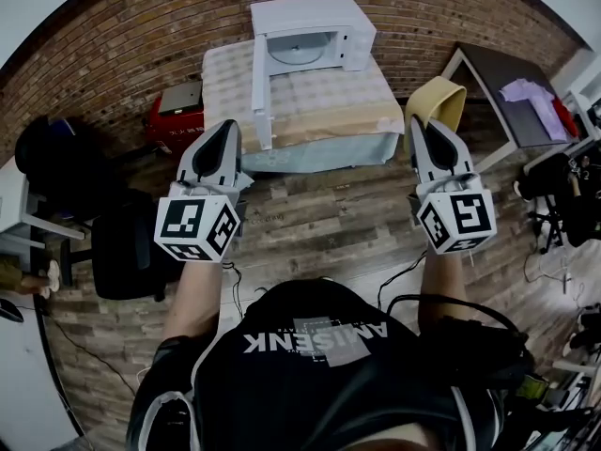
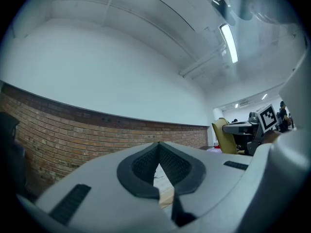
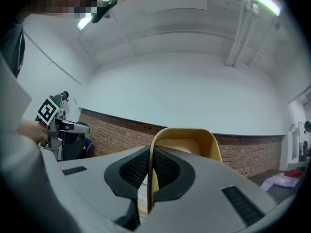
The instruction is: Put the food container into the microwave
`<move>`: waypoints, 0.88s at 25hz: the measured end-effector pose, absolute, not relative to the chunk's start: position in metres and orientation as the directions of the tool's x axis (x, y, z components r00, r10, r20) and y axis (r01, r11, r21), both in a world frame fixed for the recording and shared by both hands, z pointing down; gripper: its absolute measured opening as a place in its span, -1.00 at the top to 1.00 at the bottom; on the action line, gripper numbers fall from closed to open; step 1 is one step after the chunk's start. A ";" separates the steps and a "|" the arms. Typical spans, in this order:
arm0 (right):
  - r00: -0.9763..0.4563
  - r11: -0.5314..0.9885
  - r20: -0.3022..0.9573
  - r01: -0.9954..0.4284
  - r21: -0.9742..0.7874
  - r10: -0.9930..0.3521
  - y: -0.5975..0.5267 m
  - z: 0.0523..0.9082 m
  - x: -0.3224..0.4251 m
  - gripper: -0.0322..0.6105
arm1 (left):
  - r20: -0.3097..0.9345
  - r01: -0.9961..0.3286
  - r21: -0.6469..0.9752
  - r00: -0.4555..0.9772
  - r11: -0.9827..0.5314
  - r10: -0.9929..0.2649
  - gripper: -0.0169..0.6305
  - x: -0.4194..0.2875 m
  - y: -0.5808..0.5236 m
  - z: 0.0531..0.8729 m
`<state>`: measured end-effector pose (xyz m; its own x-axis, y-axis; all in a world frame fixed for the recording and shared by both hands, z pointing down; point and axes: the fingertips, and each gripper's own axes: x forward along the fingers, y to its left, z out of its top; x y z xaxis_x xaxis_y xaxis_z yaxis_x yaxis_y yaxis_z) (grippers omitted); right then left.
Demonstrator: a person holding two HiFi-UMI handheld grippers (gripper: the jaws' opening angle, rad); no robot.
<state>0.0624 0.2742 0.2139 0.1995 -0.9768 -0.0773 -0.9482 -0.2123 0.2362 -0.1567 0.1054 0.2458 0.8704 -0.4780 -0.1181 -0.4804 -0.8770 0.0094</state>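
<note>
One white microwave (image 1: 315, 31) stands on the cloth-covered worktop (image 1: 329, 97), its door (image 1: 261, 92) swung wide open toward the person. A pale round shape (image 1: 299, 50) lies inside the cavity; whether it is a dish or the turntable cannot be told from here.

The person stands facing the microwave, well back from it across bare wood flooring, one tool raised in each hand and both pointing its way. The left tool (image 1: 228, 130), nearest the open door, has its jaws together at the tips and nothing between them. The right tool (image 1: 424, 128), off to the microwave's other side, is likewise closed and empty; in its own view the rim of a yellow chair (image 3: 194, 142) shows through the thin slit between the pads. Each tool carries a cube with square markers (image 1: 195, 225).

The yellow chair stands just beside the worktop, to the right of the microwave. A red box (image 1: 178, 116) sits on the floor to the microwave's left, against the brick wall (image 1: 141, 26) that runs behind it. A dark table (image 1: 507, 87) bearing a lilac cloth (image 1: 529, 92) stands farther right.
</note>
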 end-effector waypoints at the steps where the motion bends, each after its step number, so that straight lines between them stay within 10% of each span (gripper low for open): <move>1: 0.199 -0.212 -0.078 -0.948 0.236 -0.977 0.277 0.215 0.067 0.76 | -0.117 -0.482 0.010 0.869 -0.876 -0.480 0.91 -0.152 0.108 0.247; 22: 0.132 -0.150 -0.098 -0.966 0.212 -0.986 0.316 0.230 0.142 0.76 | -0.088 -0.524 -0.018 0.849 -0.851 -0.521 0.91 -0.085 0.153 0.258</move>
<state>0.1417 0.3158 0.2303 0.1318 -0.9864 -0.0978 -0.9657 -0.1500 0.2118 -0.0848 0.1530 0.2578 0.8491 -0.5209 -0.0877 -0.5242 -0.8514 -0.0178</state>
